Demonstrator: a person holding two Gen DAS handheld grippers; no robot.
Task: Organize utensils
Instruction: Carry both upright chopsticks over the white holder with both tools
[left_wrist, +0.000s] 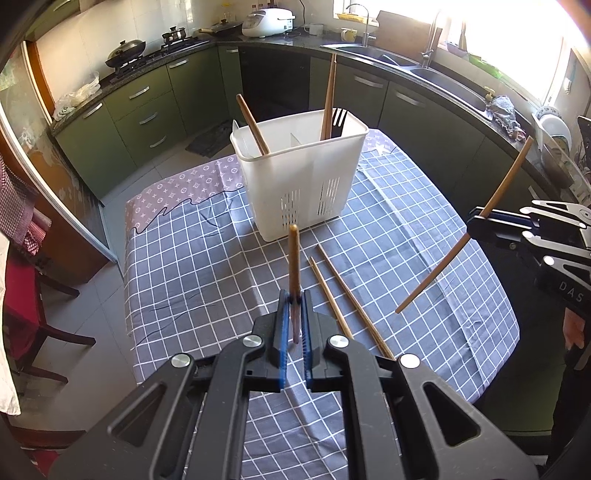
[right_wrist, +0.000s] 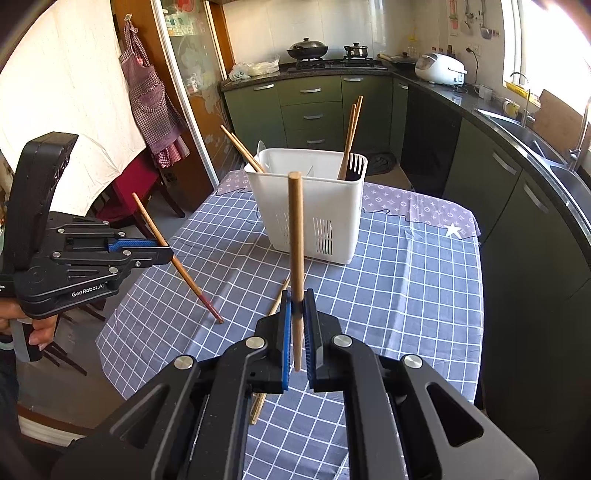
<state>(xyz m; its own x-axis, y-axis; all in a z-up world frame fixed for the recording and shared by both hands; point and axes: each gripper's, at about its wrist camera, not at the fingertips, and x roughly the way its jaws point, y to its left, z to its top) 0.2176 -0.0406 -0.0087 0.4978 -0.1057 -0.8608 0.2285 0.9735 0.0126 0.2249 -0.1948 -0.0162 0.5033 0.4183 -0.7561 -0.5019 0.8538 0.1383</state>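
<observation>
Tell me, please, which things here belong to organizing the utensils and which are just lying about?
Part of the job:
- white holder with chopsticks and a black fork
- chopstick in the left gripper
- chopstick in the right gripper
- two loose chopsticks on the table

Just lying about:
- rice cooker
- wok
- apron
- mug

Place: home kitchen.
Fittings: green cabinets (right_wrist: 314, 107) under dark counter, double sink (left_wrist: 391, 61) by sunlit window.
Cookware: wok (right_wrist: 307, 48) on gas hob, white rice cooker (right_wrist: 439, 68).
Furnishing: table (left_wrist: 424, 236) with checked cloth, hanging apron (right_wrist: 147, 92).
</observation>
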